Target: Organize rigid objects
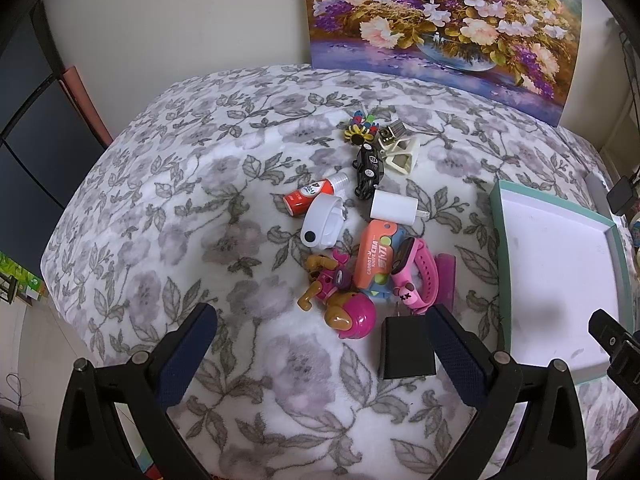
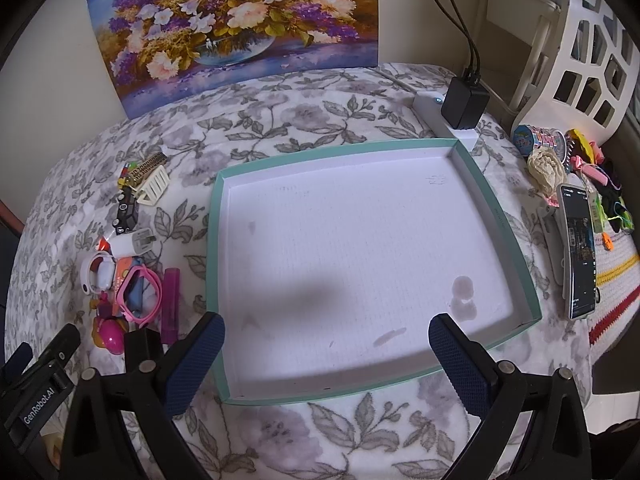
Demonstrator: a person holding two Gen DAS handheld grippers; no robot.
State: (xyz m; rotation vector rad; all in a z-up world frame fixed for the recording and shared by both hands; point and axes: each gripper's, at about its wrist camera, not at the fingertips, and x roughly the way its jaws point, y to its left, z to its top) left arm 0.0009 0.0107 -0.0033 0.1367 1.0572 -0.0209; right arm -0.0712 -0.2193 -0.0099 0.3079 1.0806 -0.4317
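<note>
Both claws are spread and empty: your left gripper [image 1: 320, 354] hangs over the toy pile [image 1: 360, 240], your right gripper [image 2: 326, 360] over the bare tray [image 2: 496, 216]. Crowded pieces touch, so grabbing the black charger [image 1: 406, 350] may drag the pink watch [image 1: 416, 272].

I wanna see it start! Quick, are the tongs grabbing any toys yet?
Left tongs: open, holding nothing, above the blanket by the toy pile.
Right tongs: open, holding nothing, over the tray.
</note>
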